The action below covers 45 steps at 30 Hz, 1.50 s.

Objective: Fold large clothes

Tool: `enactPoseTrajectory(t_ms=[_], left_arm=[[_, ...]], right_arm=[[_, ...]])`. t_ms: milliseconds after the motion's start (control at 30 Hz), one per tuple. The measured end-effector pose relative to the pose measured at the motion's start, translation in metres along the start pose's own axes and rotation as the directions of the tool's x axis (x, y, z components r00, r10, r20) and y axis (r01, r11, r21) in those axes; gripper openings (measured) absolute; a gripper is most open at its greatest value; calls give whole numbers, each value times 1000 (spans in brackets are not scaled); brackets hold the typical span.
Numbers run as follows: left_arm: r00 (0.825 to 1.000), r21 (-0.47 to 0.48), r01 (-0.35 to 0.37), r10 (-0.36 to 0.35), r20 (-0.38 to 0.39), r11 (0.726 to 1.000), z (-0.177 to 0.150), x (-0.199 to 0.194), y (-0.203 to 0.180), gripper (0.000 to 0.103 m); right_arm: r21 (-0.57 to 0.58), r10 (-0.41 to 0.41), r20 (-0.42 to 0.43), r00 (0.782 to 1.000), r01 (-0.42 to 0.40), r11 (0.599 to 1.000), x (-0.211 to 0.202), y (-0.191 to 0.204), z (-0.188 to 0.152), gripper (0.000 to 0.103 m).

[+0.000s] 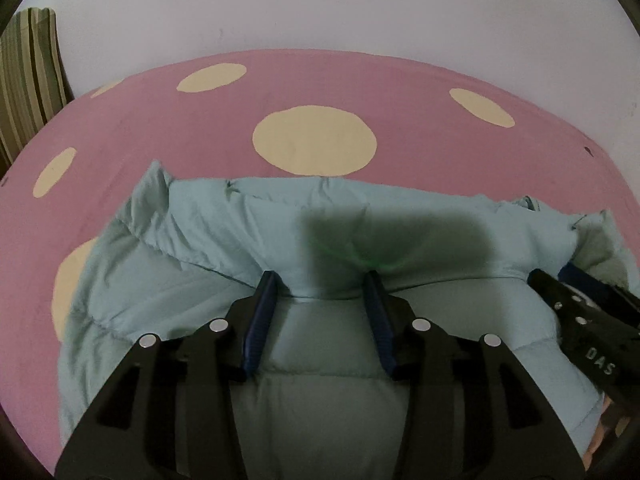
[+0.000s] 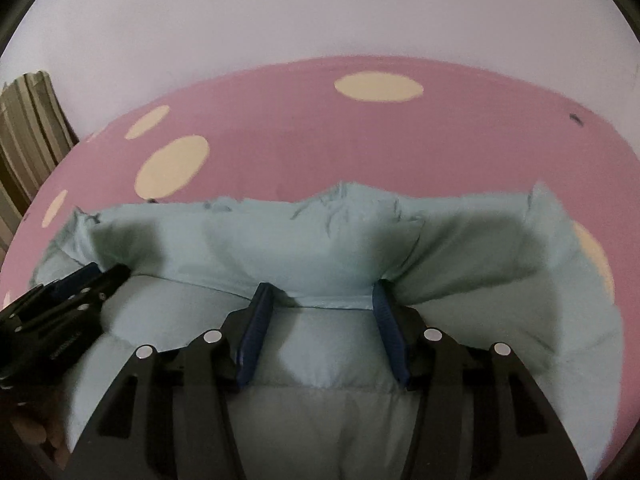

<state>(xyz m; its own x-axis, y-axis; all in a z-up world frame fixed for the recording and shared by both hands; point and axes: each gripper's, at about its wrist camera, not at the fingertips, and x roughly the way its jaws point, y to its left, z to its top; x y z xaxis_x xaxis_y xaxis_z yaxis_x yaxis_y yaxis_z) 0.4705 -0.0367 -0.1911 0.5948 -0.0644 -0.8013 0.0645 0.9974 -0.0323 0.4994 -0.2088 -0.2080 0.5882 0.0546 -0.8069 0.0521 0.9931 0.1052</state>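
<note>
Left wrist view: left tool (image 1: pixel 322 278) part-open, pads clear of the pale blue quilted puffer jacket (image 1: pixel 304 360) on the pink bedsheet with cream dots (image 1: pixel 400 92), holding nothing; folded edge just ahead, so likely a just-laid fold. Right wrist view: right tool (image 2: pixel 320 290) likewise part-open, empty, beside that edge.

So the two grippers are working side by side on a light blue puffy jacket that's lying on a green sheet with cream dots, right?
Not quite: the sheet is pink with cream dots, not green, as both wrist views show. The rest holds: the left gripper and right gripper sit side by side over the light blue puffy jacket.
</note>
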Motion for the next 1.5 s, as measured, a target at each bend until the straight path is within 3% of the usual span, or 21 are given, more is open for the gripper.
enactPoseTrajectory(t_ms=[167, 300, 400, 467, 567, 800, 933, 1033, 1167, 1267, 1367, 1500], left_arm=[[999, 38, -38, 38, -1, 999, 1, 11, -5, 46], [999, 34, -44, 44, -5, 998, 11, -10, -4, 46], [1000, -25, 18, -17, 25, 1000, 6, -42, 5, 47], [996, -51, 70, -67, 53, 996, -6, -65, 8, 54], [994, -31, 101, -99, 55, 994, -31, -77, 0, 56], [998, 35, 51, -50, -26, 998, -48, -42, -14, 57], [1000, 82, 25, -25, -6, 996, -48, -46, -19, 56], [999, 34, 40, -41, 28, 999, -49, -74, -5, 56], [995, -45, -26, 30, 97, 999, -65, -96, 22, 56], [998, -17, -49, 50, 38, 999, -76, -77, 28, 57], [998, 43, -60, 60, 16, 997, -77, -67, 20, 57], [1000, -28, 7, -6, 23, 1000, -73, -91, 37, 56]], right_arm=[[-24, -41, 11, 999, 41, 999, 12, 8, 0, 53], [-20, -35, 18, 999, 36, 999, -4, 6, 6, 53], [5, -7, 69, 998, 6, 1000, -42, 2, -1, 53], [-5, -6, 93, 996, 7, 1000, -62, 4, -12, 53], [-36, -11, 98, 995, 14, 999, -77, 11, -34, 53], [-89, -92, 22, 996, 94, 992, -38, 19, -50, 55], [-72, -83, 39, 996, 86, 994, -37, 16, -49, 55], [-38, -41, 53, 998, 43, 998, -61, 8, -49, 55], [11, -55, 105, 993, 55, 998, -96, -11, -62, 56], [15, -96, 72, 993, 96, 995, -90, -21, -75, 56], [-9, -88, 36, 995, 89, 996, -69, -21, -83, 56], [39, -33, 47, 998, 31, 999, -88, -30, -77, 56]])
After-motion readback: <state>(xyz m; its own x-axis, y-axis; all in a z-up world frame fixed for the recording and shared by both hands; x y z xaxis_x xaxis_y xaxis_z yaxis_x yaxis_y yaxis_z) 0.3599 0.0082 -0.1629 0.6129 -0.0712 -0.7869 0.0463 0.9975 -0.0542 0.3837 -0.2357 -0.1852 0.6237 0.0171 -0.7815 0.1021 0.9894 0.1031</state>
